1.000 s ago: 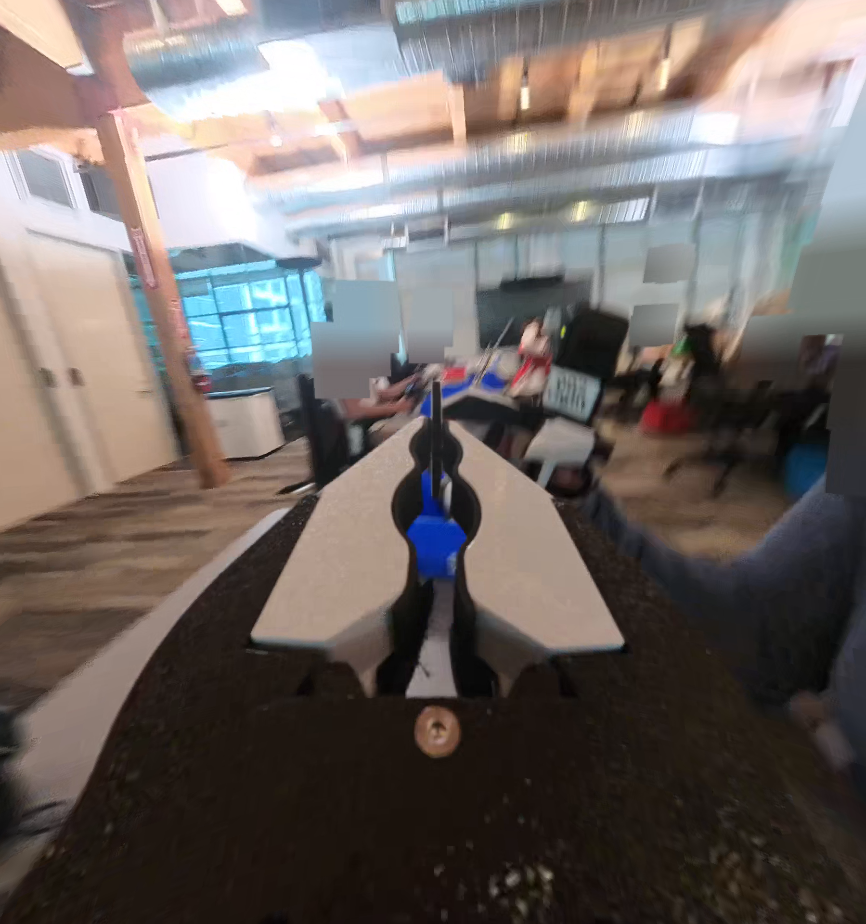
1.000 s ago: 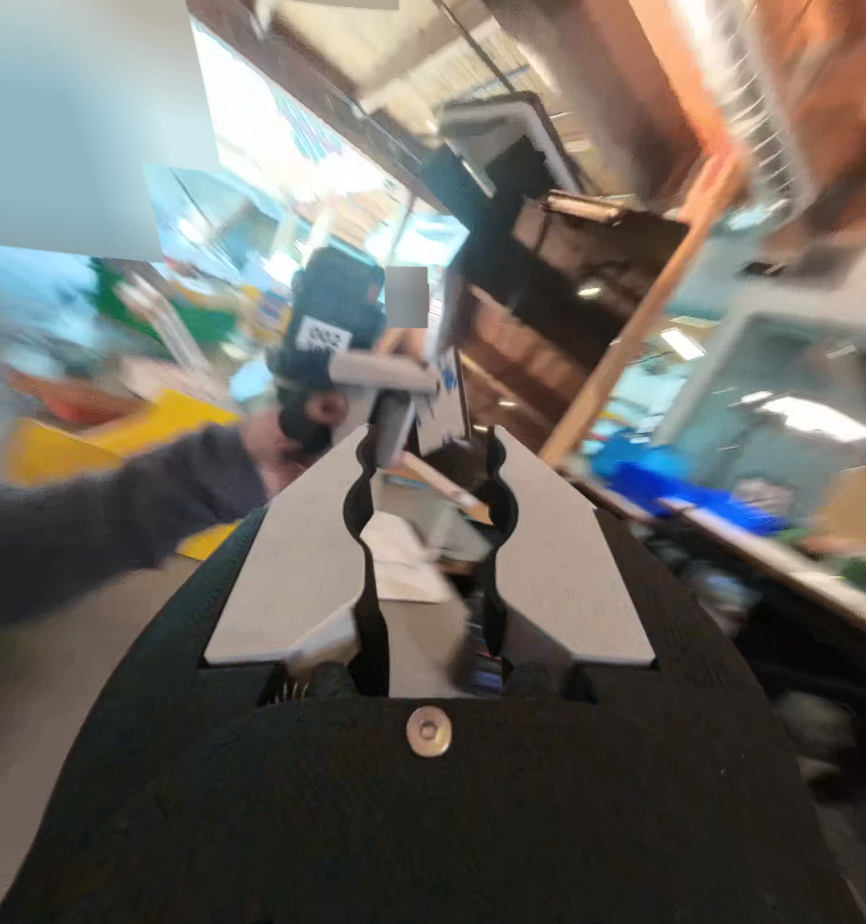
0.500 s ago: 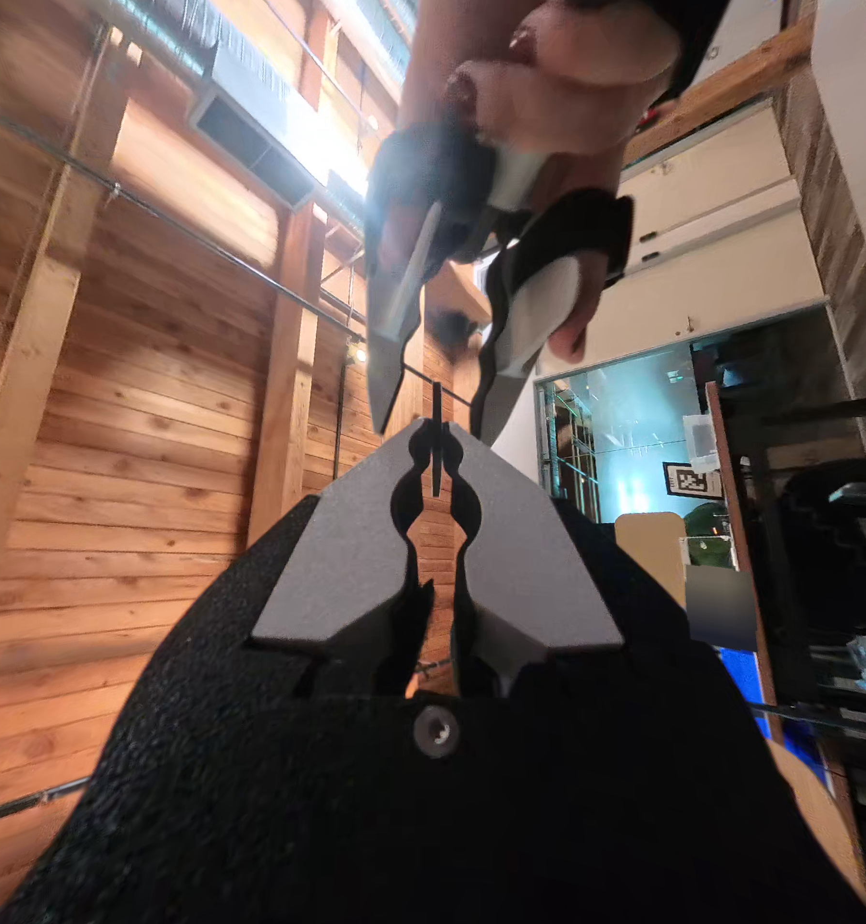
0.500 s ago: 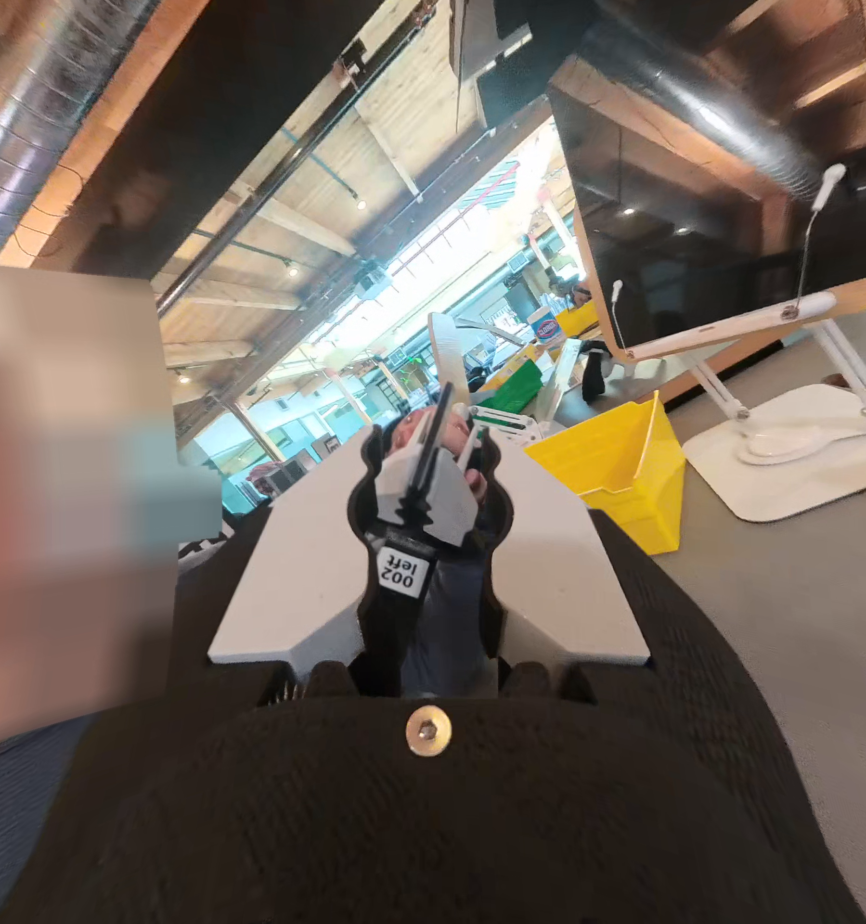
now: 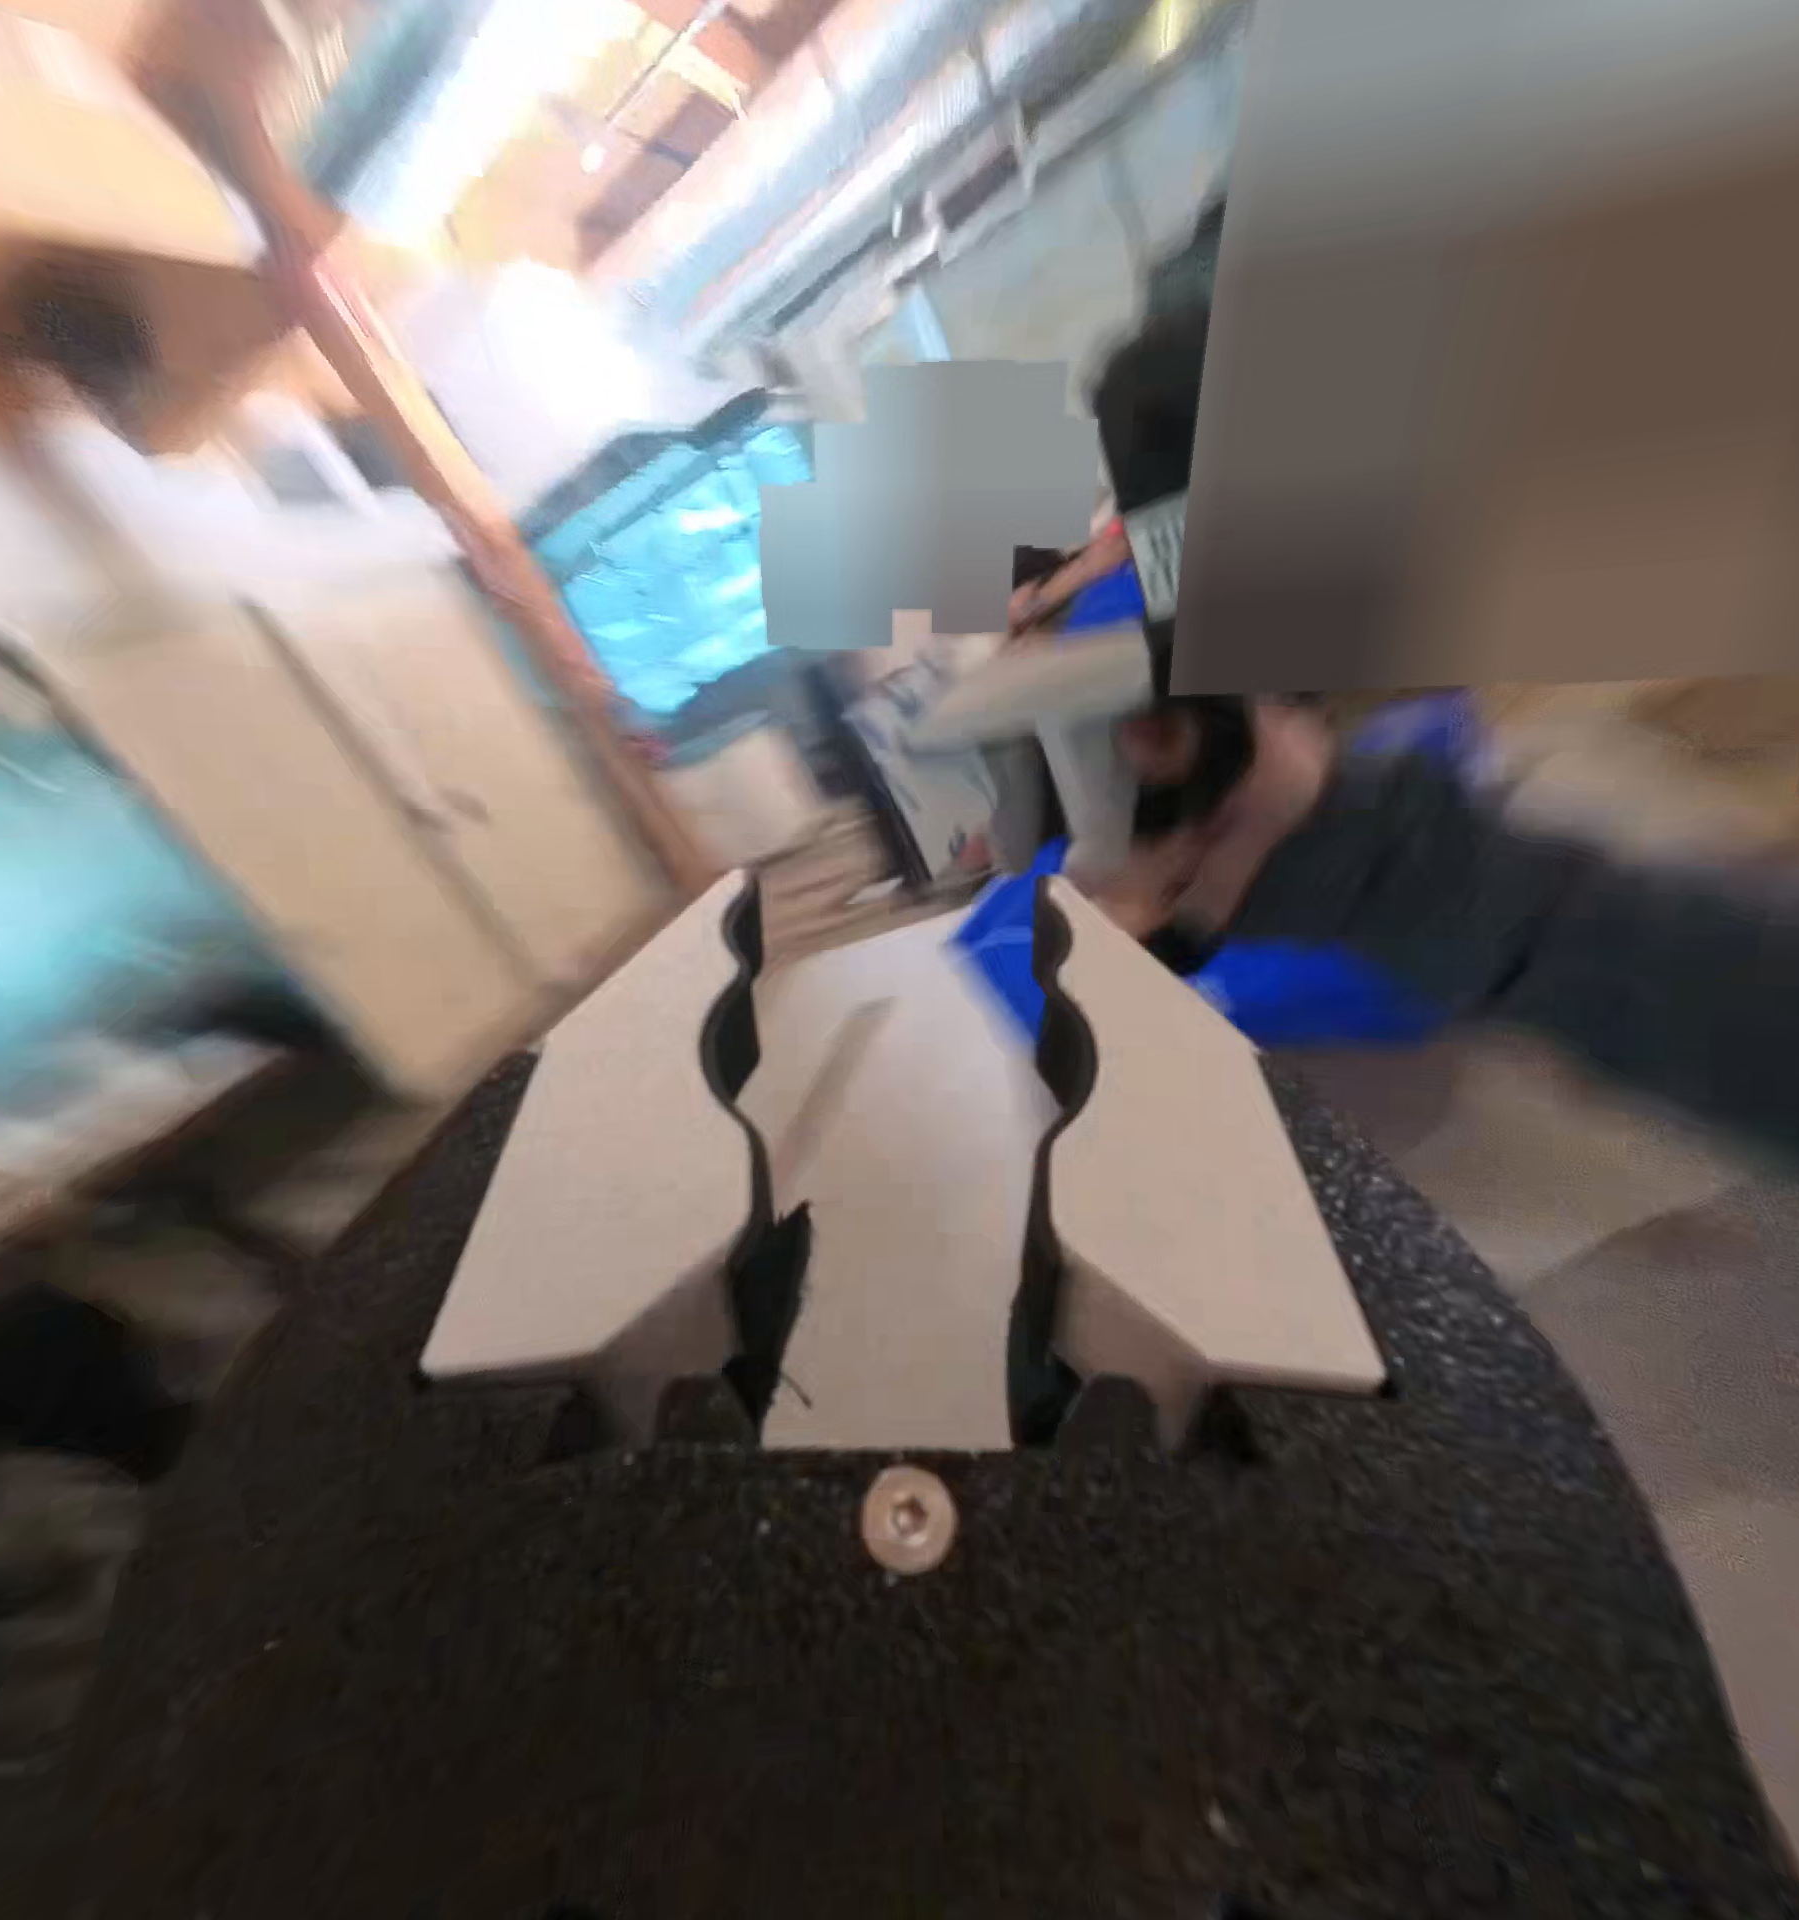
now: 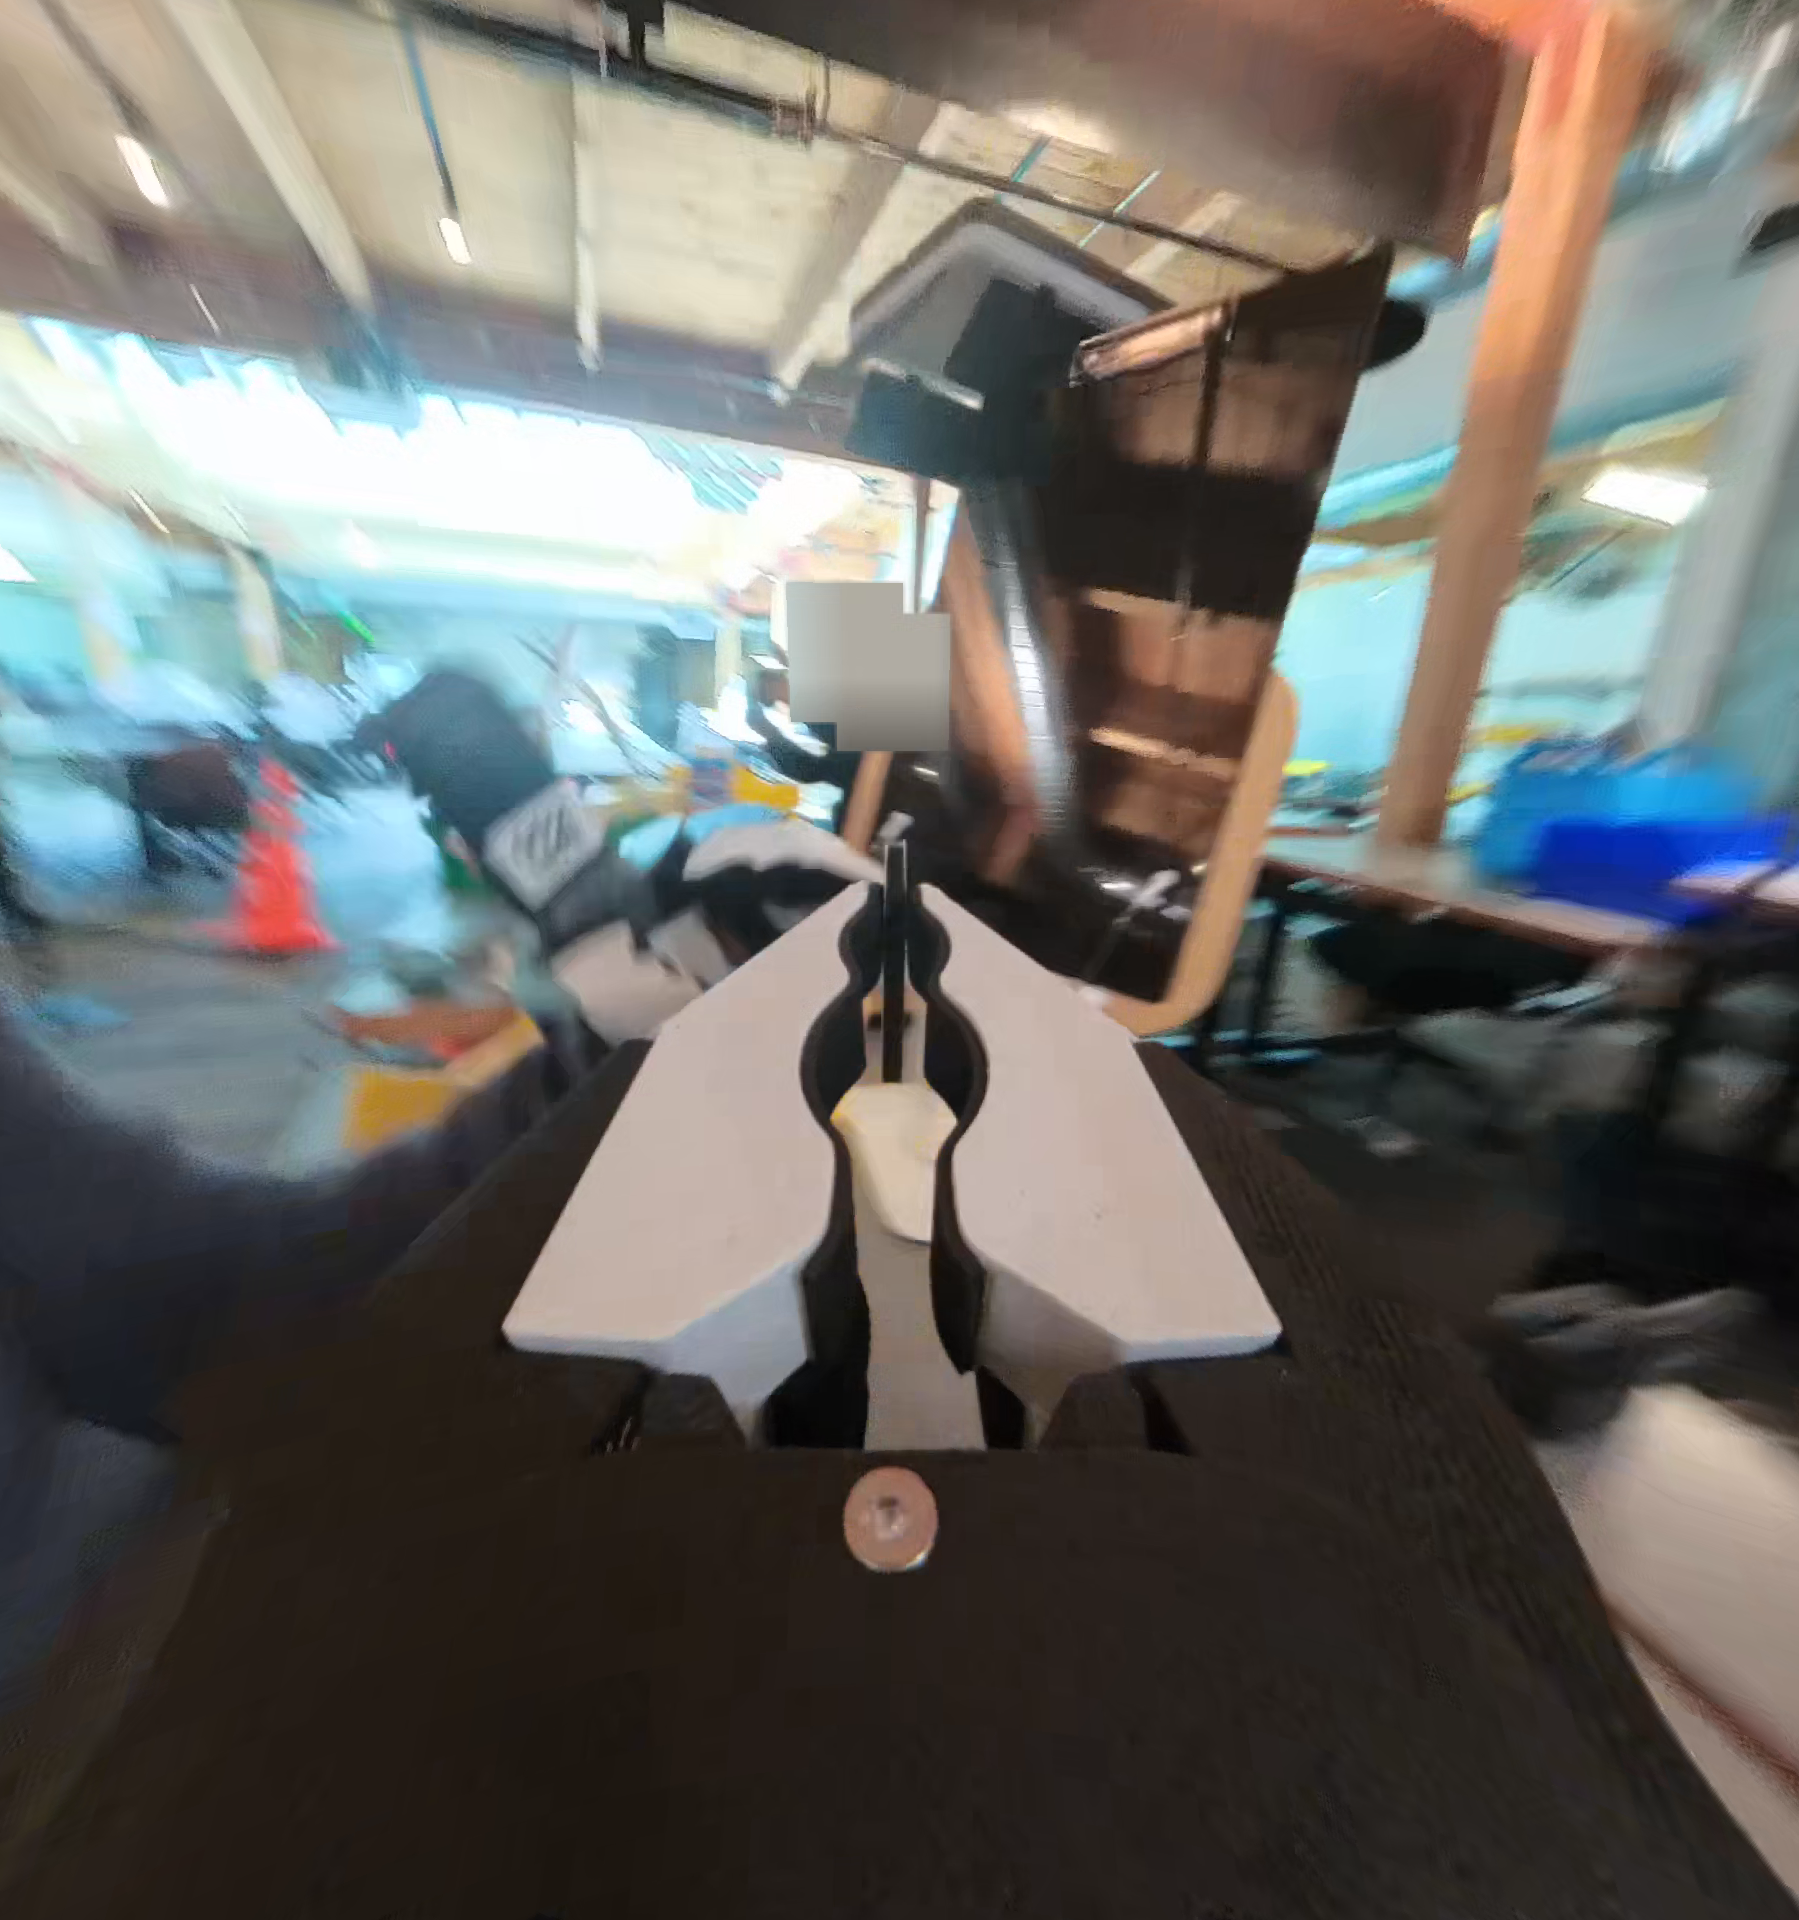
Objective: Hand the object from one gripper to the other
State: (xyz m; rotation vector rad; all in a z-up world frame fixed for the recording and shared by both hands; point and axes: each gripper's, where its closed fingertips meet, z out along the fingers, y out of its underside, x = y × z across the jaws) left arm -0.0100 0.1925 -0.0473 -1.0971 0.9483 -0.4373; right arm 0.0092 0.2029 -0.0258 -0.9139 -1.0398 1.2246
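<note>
My right gripper [image 6: 897, 891] is shut on a thin black strip [image 6: 895, 935] that stands edge-on between its tips and sticks out a little beyond them. My left gripper [image 5: 897, 894] is open and holds nothing; its jaws stand wide apart. In the left wrist view the right gripper [image 5: 1082, 769] shows blurred farther off to the upper right, held by a hand with a dark sleeve [image 5: 1497, 894]. In the right wrist view the left gripper [image 6: 614, 956] shows blurred to the left, apart from the strip.
Both views are motion-blurred. A wooden post [image 6: 1497, 468], a table with blue bins [image 6: 1622, 842], an orange cone [image 6: 271, 883] and a yellow bin [image 6: 407, 1081] stand in the room. The left wrist view shows a post [image 5: 521, 551], doors [image 5: 355, 779] and a blue bin [image 5: 1290, 997].
The black strip has passed from my left gripper to my right one. The left jaws opened and let go, the right jaws shut on it, and the grippers have moved apart.
</note>
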